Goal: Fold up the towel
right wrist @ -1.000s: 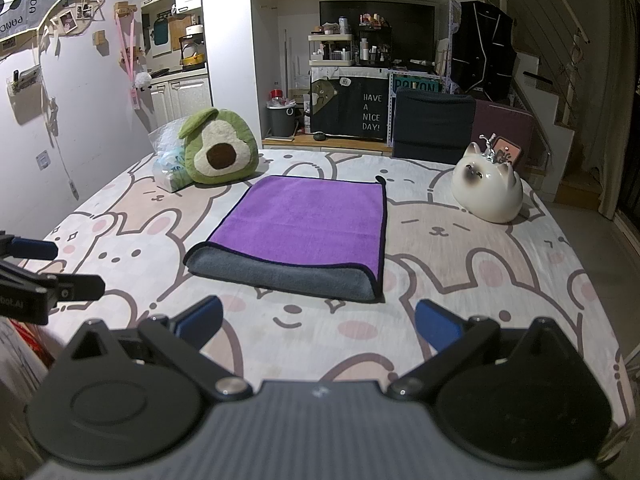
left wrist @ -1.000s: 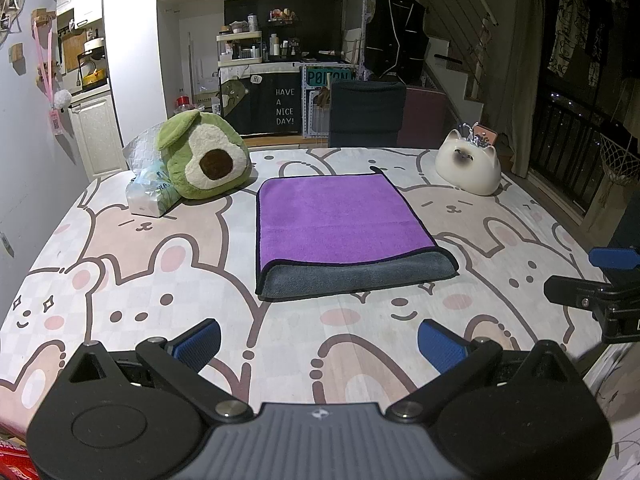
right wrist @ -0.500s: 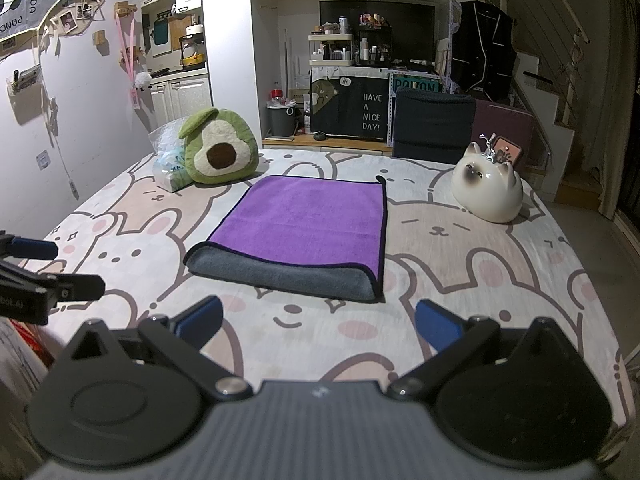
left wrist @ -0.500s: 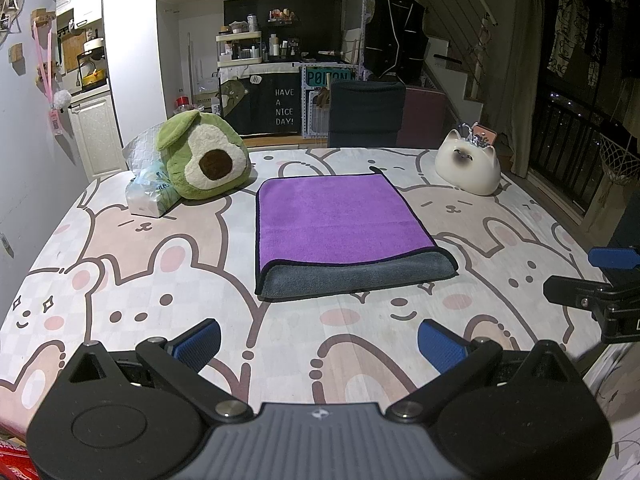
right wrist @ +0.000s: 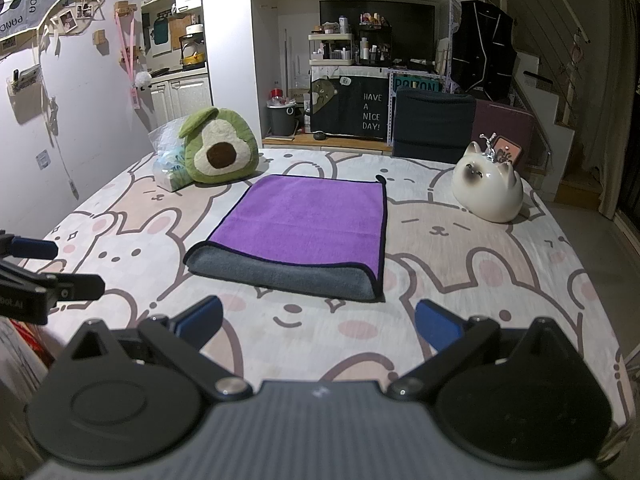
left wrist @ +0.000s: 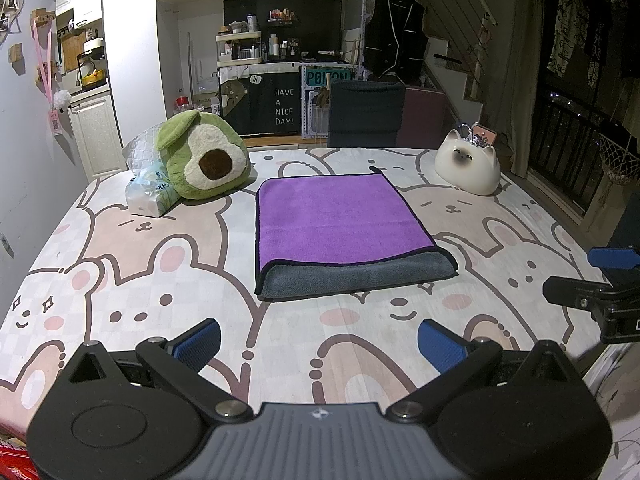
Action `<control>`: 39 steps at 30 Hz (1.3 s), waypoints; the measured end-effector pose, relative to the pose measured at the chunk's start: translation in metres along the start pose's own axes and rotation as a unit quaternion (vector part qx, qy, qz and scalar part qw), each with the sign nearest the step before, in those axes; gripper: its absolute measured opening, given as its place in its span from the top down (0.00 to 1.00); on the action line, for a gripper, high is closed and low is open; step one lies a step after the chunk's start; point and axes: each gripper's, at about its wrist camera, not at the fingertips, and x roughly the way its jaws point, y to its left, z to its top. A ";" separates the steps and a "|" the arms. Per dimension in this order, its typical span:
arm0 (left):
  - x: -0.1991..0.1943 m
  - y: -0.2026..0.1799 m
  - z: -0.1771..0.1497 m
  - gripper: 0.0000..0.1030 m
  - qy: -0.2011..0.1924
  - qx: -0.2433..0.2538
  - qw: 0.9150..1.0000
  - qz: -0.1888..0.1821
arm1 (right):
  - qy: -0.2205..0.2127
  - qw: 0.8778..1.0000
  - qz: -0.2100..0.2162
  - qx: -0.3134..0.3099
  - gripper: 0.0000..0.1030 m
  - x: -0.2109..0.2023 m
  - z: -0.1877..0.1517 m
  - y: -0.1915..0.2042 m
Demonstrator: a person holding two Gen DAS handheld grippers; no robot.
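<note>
My right tool (right wrist: pixel 318 326) hangs wide apart above the bunny-print surface (right wrist: pixel 500 280). Ahead, a folded purple-and-grey towel (right wrist: pixel 296 236) lies flat, untouched. My left tool (right wrist: pixel 60 268) sits beside it.

On the dark cloth (left wrist: pixel 276 106) at the back shelf I read "HAVE A NICE DAY!" — and a small bubble "Hi" above the bear. A teal sign (left wrist: pixel 326 76) beside it shows "PO" and "ON", the middle letters hidden. The wall banner (right wrist: pixel 24 4) reads "PANDA".

The purple towel (left wrist: pixel 340 218) is laid flat mid-table, folded over, its grey underside (right wrist: pixel 280 274) exposed along the near edge.
</note>
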 end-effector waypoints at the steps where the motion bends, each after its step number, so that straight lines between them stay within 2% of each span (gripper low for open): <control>1: 0.000 0.000 0.000 0.00 0.000 0.000 1.000 0.000 | 0.000 1.000 0.000 0.000 0.00 0.000 0.000 0.000; 24: -0.005 -0.001 0.005 0.00 -0.003 -0.004 1.000 -0.002 | -0.007 1.000 0.000 -0.006 0.00 -0.001 0.002 0.001; 39: 0.006 0.006 0.041 0.00 -0.010 0.002 1.000 0.012 | -0.016 0.999 -0.012 -0.048 0.00 0.010 0.025 -0.001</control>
